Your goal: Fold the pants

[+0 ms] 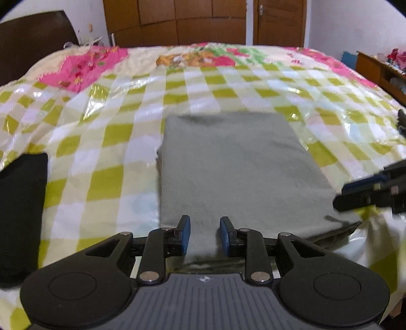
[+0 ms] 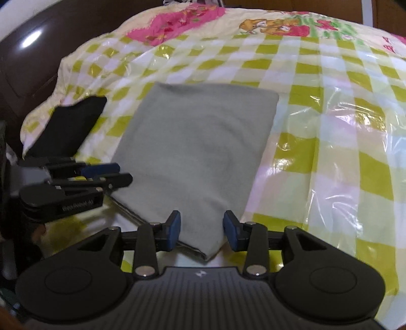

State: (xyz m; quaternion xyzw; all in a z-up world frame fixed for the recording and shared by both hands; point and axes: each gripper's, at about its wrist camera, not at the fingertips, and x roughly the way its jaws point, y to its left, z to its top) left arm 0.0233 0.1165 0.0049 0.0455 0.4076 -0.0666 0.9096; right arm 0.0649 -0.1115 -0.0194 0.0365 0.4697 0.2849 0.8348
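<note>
The grey pants (image 1: 233,172) lie folded into a flat rectangle on the bed. My left gripper (image 1: 204,234) hovers over their near edge, blue pads apart, the cloth lying flat beneath them. In the right wrist view the same pants (image 2: 198,152) run away from me, and my right gripper (image 2: 201,229) stands open astride their near corner without pinching it. Each gripper shows in the other's view: the right gripper (image 1: 342,196) by the pants' right near corner, the left gripper (image 2: 124,173) at their left edge.
A black folded garment (image 1: 22,215) (image 2: 68,127) lies left of the pants. The bed (image 1: 101,142) has a green-and-white checked cover under glossy plastic. A dark headboard (image 2: 30,63), wooden wardrobe doors (image 1: 177,20) and a wooden shelf (image 1: 380,71) surround it.
</note>
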